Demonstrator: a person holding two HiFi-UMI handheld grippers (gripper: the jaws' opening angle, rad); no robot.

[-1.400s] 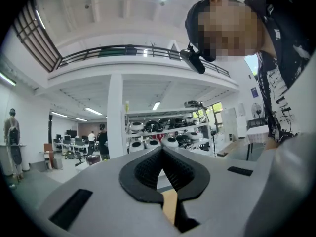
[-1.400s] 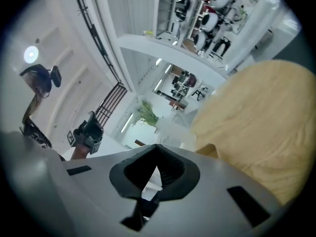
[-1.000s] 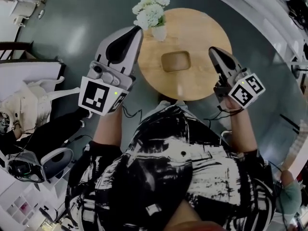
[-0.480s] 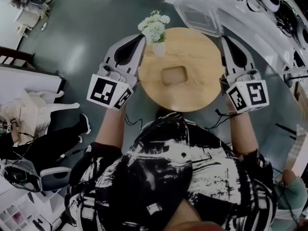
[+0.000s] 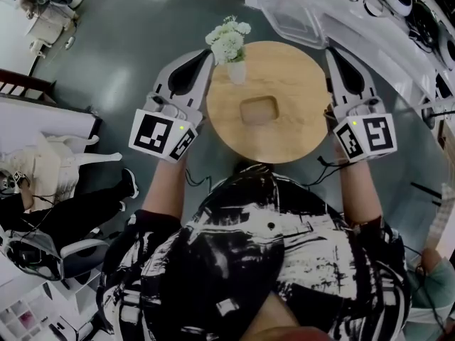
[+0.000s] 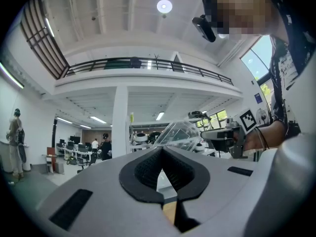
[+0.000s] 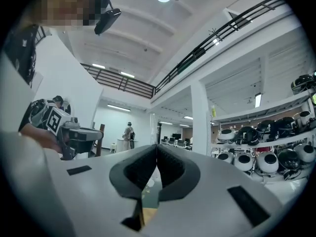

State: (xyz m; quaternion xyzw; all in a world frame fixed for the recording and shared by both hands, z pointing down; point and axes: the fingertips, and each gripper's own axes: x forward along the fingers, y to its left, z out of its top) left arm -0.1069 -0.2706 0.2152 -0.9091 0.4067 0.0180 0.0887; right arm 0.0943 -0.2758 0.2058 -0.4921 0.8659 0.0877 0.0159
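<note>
Head view only: round wooden table [image 5: 298, 130], smooth top, shallow rectangular wooden tray [image 5: 258, 110] at its centre, small pale vase of white flowers [image 5: 229, 48] at its far-left edge, clear plastic box [image 5: 295, 20] beyond the far rim. Left gripper [image 5: 205, 54] hung just beside the vase; right gripper [image 5: 331, 51] sat at the table's right edge, near the box. Gripper views showed both pairs of ribbed black pads pressed together, nothing between; right gripper view also caught shelves of rounded helmets [image 7: 256, 157].
</note>
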